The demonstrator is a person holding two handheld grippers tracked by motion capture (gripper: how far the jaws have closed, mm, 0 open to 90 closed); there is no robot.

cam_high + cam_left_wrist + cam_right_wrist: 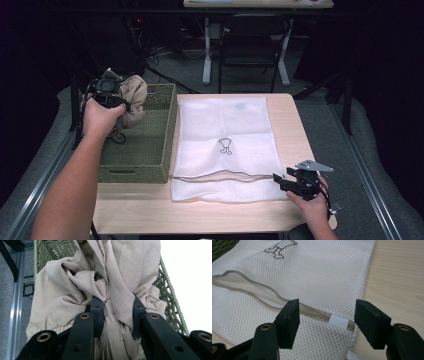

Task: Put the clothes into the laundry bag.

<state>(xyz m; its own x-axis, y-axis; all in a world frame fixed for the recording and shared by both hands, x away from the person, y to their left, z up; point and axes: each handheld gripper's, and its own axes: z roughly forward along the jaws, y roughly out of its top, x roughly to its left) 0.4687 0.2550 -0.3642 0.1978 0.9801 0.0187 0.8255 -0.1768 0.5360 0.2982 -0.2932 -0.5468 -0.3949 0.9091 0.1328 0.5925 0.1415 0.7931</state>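
Beige garment (100, 290) hangs clenched in the left claw (111, 94) above the basket (150, 145) at the worktop's left edge, while the right claw (325, 322), released, straddles the mesh bag (225, 135) mouth, which likely needs opening next.

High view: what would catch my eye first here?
Probably the bunched beige garment that the left gripper holds clamped above the green woven basket at the table's left. Next, the white mesh laundry bag lying flat mid-table, with the open right gripper at its zipper corner.
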